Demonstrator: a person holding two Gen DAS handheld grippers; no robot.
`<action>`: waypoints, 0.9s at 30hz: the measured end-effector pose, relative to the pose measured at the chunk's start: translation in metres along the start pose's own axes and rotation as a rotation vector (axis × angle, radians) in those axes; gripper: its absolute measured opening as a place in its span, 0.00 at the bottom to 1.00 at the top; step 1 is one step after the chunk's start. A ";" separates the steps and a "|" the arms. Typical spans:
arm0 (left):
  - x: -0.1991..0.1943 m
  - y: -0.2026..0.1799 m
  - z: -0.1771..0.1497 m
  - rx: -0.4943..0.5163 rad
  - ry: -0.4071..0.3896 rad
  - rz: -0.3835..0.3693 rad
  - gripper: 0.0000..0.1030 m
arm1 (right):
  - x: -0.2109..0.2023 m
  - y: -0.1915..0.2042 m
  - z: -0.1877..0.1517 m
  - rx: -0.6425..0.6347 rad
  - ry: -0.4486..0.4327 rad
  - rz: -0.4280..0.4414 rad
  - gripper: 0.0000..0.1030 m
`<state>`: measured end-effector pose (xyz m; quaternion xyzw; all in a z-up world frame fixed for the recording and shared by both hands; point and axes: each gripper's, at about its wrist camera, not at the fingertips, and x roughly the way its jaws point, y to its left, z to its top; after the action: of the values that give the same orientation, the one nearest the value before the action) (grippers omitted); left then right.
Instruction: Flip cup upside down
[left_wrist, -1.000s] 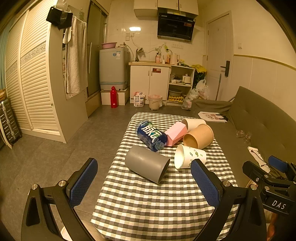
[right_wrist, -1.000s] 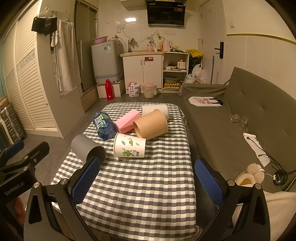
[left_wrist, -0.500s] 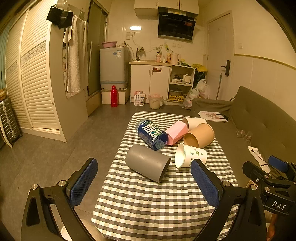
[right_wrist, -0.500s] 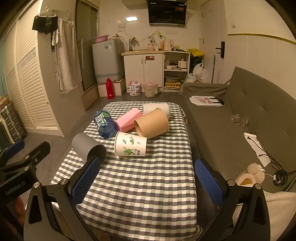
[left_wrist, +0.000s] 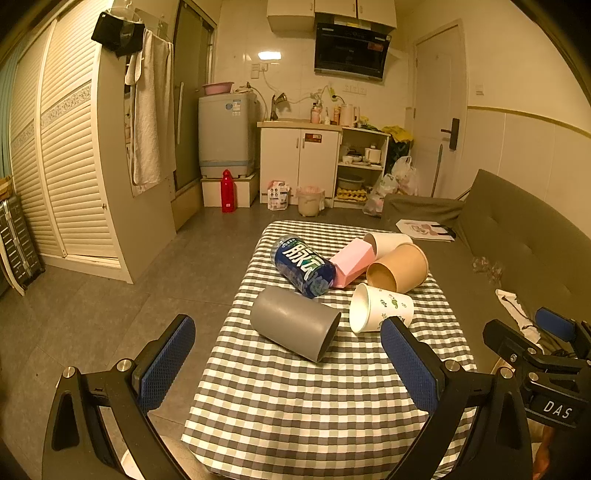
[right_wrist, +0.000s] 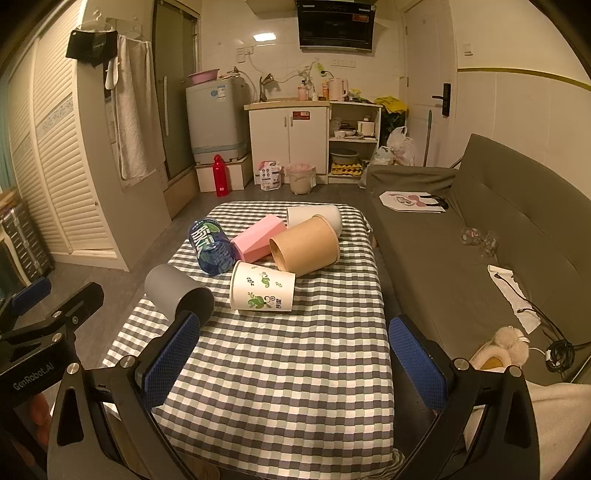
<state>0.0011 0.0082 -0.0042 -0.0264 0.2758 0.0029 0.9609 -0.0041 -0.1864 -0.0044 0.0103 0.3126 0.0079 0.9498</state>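
Observation:
Several cups lie on their sides on a checkered table (left_wrist: 332, 406) (right_wrist: 295, 369). A grey cup (left_wrist: 293, 323) (right_wrist: 173, 291) is nearest on the left. A white cup with green print (left_wrist: 380, 308) (right_wrist: 264, 290), a brown paper cup (left_wrist: 400, 267) (right_wrist: 306, 245), a pink cup (left_wrist: 351, 262) (right_wrist: 258, 238), a plain white cup (left_wrist: 388, 242) (right_wrist: 314, 218) and a blue labelled cup (left_wrist: 303, 266) (right_wrist: 210, 245) lie behind. My left gripper (left_wrist: 286, 363) and right gripper (right_wrist: 291, 356) are both open and empty, short of the cups.
A grey sofa (right_wrist: 480, 229) runs along the table's right side, with a paper bag (right_wrist: 413, 201) and cables on it. Tiled floor lies left of the table. Cabinets (left_wrist: 299, 166), a washing machine (left_wrist: 225, 136) and a red bottle (left_wrist: 228, 190) stand at the far wall.
Both views have shifted slightly; the cups sit a touch lower in the right wrist frame. Neither gripper has changed its opening, and no cup has moved.

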 end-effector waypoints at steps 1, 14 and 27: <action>0.000 0.000 0.000 0.000 0.000 0.000 1.00 | 0.000 0.000 -0.001 -0.001 0.000 0.000 1.00; 0.006 0.003 -0.007 0.000 0.008 0.000 1.00 | 0.008 0.006 -0.003 -0.011 0.011 0.004 1.00; 0.008 0.001 -0.008 -0.001 0.009 0.002 1.00 | 0.011 0.007 -0.001 -0.021 0.023 0.007 1.00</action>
<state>0.0037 0.0089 -0.0155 -0.0268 0.2802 0.0041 0.9596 0.0041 -0.1788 -0.0110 0.0013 0.3234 0.0145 0.9461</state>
